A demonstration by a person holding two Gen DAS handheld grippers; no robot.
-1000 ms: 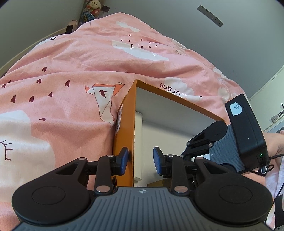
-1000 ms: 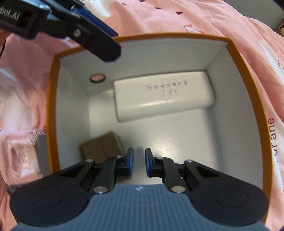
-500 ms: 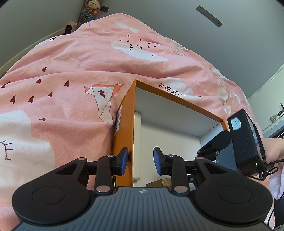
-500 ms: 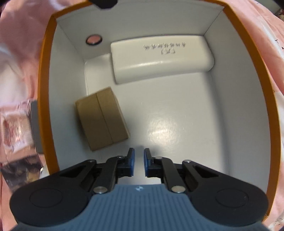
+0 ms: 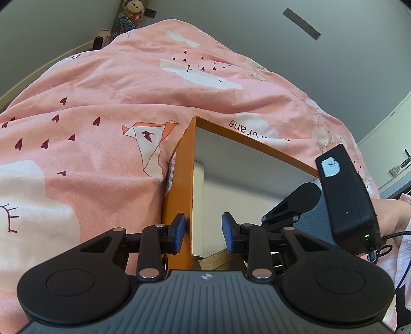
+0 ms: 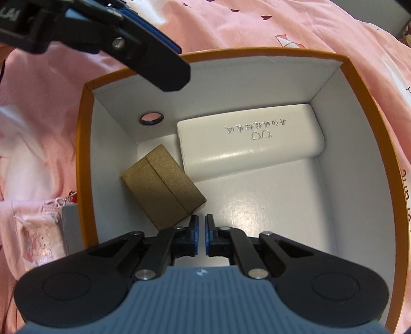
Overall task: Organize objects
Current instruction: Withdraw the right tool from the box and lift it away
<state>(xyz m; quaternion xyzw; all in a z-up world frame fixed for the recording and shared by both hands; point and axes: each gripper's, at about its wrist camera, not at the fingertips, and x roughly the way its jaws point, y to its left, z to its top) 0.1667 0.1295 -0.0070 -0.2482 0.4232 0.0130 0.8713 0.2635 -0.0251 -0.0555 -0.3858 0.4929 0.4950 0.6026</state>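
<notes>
An orange box (image 6: 82, 154) with white inner walls sits on a pink bedcover. Inside it, a white case (image 6: 249, 146) with silver lettering lies along the far wall, and a small brown box (image 6: 161, 185) lies near the left corner. My right gripper (image 6: 201, 235) hangs over the box floor just beside the brown box, shut with nothing between its pads. My left gripper (image 5: 203, 231) straddles the box's side wall (image 5: 185, 167). Its outer pad is against the orange face and its inner pad stands clear of the wall. The right gripper's housing (image 5: 341, 195) shows over the box.
The pink bedcover (image 5: 102, 90) surrounds the box. A grey object (image 6: 69, 226) and a pink cloth pouch (image 6: 36, 239) lie against the box's outer left side. A person's hand (image 5: 390, 218) holds the right gripper. A plush toy (image 5: 132, 10) sits far back.
The right gripper's jaws have narrowed to shut, and it has shifted within the box so that the whole brown box now shows. The left gripper has stayed on the wall.
</notes>
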